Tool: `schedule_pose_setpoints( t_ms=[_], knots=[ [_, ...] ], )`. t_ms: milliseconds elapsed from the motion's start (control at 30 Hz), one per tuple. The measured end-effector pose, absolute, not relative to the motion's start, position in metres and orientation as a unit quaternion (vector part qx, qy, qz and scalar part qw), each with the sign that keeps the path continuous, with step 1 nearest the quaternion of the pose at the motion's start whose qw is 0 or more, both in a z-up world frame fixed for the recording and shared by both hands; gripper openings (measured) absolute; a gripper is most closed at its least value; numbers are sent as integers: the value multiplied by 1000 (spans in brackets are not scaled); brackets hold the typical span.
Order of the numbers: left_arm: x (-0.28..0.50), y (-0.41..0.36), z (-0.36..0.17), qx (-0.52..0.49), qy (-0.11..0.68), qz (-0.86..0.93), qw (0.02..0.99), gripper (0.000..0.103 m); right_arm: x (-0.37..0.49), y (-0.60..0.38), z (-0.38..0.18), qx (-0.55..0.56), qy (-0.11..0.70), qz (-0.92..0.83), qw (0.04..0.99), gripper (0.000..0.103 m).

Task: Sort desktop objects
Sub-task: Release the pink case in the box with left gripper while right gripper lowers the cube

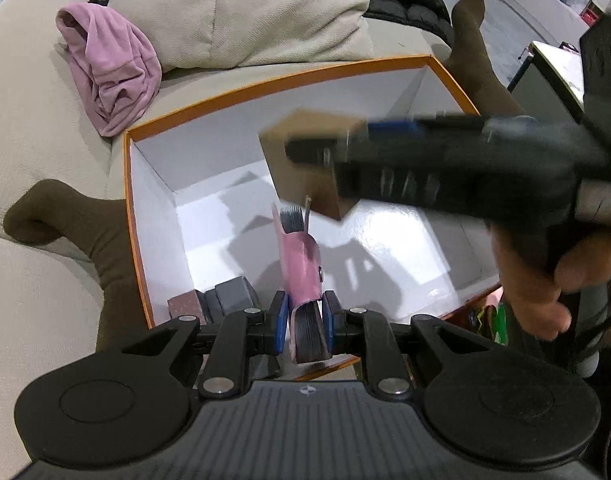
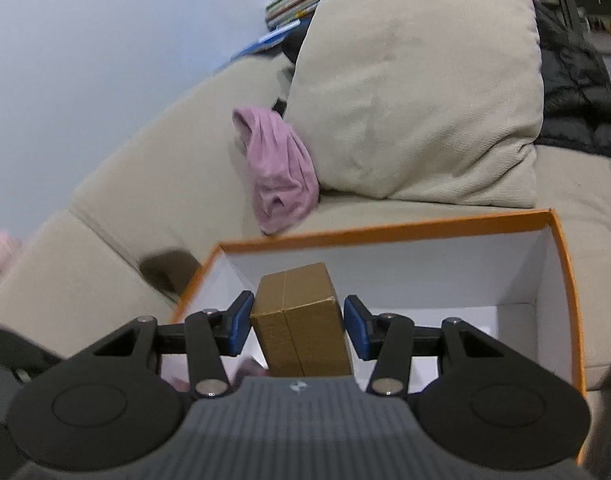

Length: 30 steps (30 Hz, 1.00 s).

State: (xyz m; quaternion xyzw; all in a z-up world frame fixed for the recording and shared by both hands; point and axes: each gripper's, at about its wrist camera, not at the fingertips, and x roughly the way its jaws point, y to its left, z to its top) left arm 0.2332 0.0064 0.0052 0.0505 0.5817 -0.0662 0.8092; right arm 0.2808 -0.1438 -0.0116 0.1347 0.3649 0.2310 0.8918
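Note:
An open orange box with a white inside sits on a beige sofa; it also shows in the right wrist view. My left gripper is shut on a pink pouch holding dark ribbed pieces, held over the box's near edge. My right gripper holds a gold-brown box between its blue pads, with a small gap at the right pad, above the orange box. In the left wrist view the right gripper is blurred, with the gold-brown box above the box floor.
Small grey and brown boxes lie in the orange box's near left corner. A pink cloth, a beige cushion, a black jacket and dark brown socks lie on the sofa around the box.

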Motion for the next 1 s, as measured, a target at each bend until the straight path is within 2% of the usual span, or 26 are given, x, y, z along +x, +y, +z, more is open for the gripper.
schedule_pose_setpoints(
  t_ms=[433, 667, 1000],
  knots=[
    [255, 39, 13, -19, 566, -37, 823, 19, 287, -125, -50, 89, 474, 280, 830, 49],
    [251, 58, -15, -65, 581, -23, 811, 19, 285, -126, -52, 83, 487, 295, 818, 49],
    [221, 60, -9, -84, 545, -19, 834, 25, 284, -123, -53, 76, 486, 302, 817, 49]
  ],
)
